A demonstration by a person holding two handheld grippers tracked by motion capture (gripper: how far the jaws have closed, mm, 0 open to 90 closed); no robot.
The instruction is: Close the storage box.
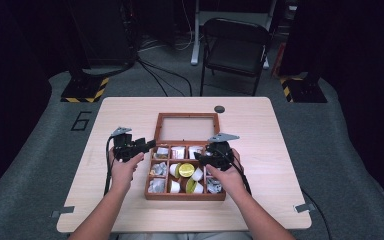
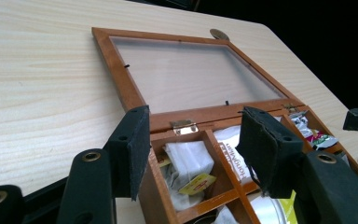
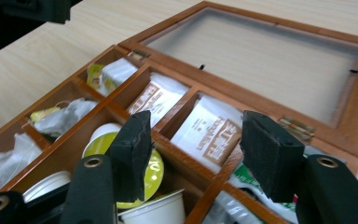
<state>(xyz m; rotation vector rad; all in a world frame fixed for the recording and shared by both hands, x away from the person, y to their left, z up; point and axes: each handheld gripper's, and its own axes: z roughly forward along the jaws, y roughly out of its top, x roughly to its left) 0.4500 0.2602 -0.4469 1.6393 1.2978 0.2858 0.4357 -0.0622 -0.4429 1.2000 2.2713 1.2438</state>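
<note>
Big pale wooden table [image 1: 130, 200], and sitting mid-table is the wooden compartment box [image 1: 150, 192], its glass-paned lid [image 1: 187, 128] thrown right back and lying flat on the tabletop behind it. Inside, nine compartments: paper sachets [image 3: 208, 133] along the back row nearest the hinges, small white cups with yellow-green lids [image 1: 186, 170] in the middle column, crinkly wrapped packets [image 1: 158, 170] down the left side. Now the hands. The left gripper [image 1: 141, 145] hovers at the box's back left corner, jaws spread wide with nothing between them; in the left gripper view they straddle that corner, above a tea bag with a yellow tag [image 2: 196, 184]. The right gripper [image 1: 206, 156] hangs over the right-hand compartments, jaws likewise parted and empty, a yellow-lidded cup just below. Smallest of all, a dark round disc [image 1: 219, 109] on the table beyond the lid.
</note>
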